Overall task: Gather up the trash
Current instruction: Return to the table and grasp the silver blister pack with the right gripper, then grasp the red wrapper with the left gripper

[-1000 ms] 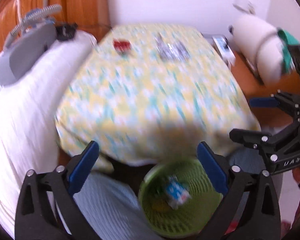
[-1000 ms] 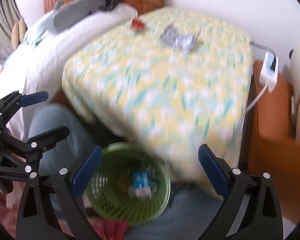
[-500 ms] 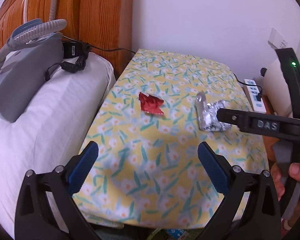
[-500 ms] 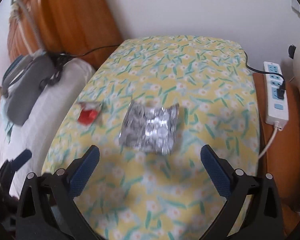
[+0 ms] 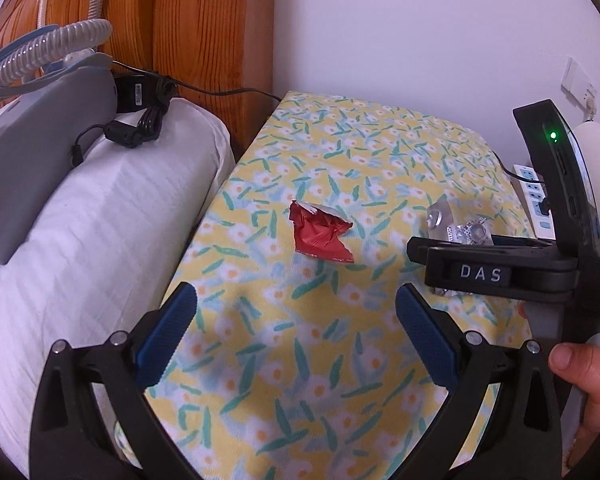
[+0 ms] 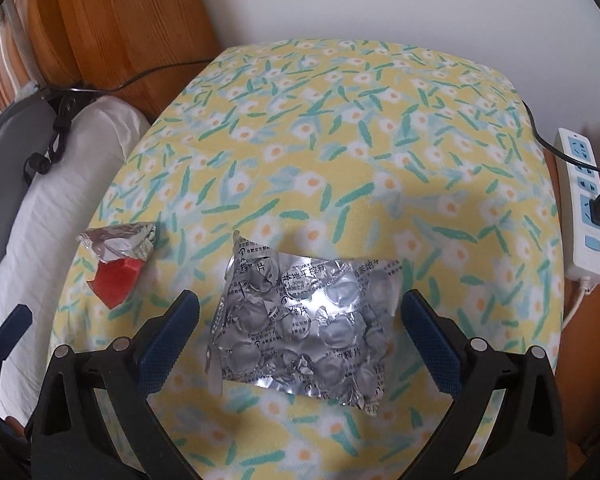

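Observation:
A crumpled red wrapper (image 5: 320, 236) lies on the yellow floral tablecloth (image 5: 340, 152), ahead of my open, empty left gripper (image 5: 296, 328). It also shows in the right wrist view (image 6: 118, 264), silver side up, at the left. A crushed silver blister pack (image 6: 304, 328) lies flat between the fingers of my open right gripper (image 6: 300, 332), which hovers just over it. In the left wrist view the blister pack (image 5: 460, 230) is partly hidden behind the right gripper's body (image 5: 500, 272).
A white pillow (image 5: 80, 220) with a grey device (image 5: 32, 152), hose and black cable lies left of the table. A wooden headboard (image 5: 188, 32) stands behind. A white power strip (image 6: 584, 204) lies at the table's right edge.
Both grippers rose from over the green basket with its blue-and-white trash and moved forward over the table. The right gripper closed in on the blister pack; the left neared the red wrapper.

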Demonstrator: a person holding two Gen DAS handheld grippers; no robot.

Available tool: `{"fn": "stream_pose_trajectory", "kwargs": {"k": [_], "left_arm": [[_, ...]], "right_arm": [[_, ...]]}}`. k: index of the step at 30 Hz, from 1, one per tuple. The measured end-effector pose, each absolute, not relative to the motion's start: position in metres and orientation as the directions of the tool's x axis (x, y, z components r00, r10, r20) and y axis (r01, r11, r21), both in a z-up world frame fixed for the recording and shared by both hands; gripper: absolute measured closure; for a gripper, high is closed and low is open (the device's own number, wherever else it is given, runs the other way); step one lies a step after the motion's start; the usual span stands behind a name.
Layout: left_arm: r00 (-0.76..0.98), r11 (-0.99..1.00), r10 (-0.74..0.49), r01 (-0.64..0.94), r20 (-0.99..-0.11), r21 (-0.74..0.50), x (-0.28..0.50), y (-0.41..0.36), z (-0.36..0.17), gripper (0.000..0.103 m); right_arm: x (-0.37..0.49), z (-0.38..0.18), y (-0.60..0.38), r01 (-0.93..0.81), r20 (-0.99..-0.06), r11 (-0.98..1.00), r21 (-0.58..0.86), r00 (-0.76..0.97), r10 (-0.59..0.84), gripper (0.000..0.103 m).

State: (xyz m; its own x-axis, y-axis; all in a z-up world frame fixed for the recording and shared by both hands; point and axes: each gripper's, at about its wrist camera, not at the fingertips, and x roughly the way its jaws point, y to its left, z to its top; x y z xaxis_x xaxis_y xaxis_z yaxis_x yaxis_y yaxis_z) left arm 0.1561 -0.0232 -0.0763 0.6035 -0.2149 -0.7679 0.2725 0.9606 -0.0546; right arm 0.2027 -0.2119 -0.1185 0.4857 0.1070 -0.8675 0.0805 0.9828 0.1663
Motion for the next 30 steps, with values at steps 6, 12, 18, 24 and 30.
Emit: {"fn": "stream_pose_trajectory", "kwargs": {"k": [6, 12, 18, 24, 30], "left_arm": [[0.603, 0.961, -0.210, 0.273, -0.770, -0.048, 0.161, -0.025, -0.077, 0.008], [0.599, 0.960, -0.205, 0.276, -0.774, -0.040, 0.164, -0.029, -0.080, 0.008], [0.597, 0.961, -0.202, 0.275, -0.776, -0.039, 0.168, -0.032, -0.082, 0.008], [0.598, 0.958, -0.193, 0.285, -0.778, -0.018, 0.176, -0.040, -0.085, 0.008], [0.577, 0.956, -0.189, 0.294, -0.794, -0.013, 0.191, -0.054, -0.092, 0.008]], "right_arm": [[0.205, -0.120, -0.206, 0.059, -0.864, 0.992, 0.114, 0.498, 0.070, 0.020], [0.206, -0.120, -0.201, 0.038, -0.861, 0.996, 0.082, 0.507, 0.052, 0.028], [0.207, -0.119, -0.201, 0.024, -0.856, 0.997, 0.079, 0.515, 0.056, 0.030], [0.199, -0.112, -0.201, 0.020, -0.844, 0.998, 0.053, 0.535, 0.034, 0.033], [0.192, -0.097, -0.217, 0.059, -0.820, 0.998, 0.017, 0.572, -0.019, 0.033]]}}
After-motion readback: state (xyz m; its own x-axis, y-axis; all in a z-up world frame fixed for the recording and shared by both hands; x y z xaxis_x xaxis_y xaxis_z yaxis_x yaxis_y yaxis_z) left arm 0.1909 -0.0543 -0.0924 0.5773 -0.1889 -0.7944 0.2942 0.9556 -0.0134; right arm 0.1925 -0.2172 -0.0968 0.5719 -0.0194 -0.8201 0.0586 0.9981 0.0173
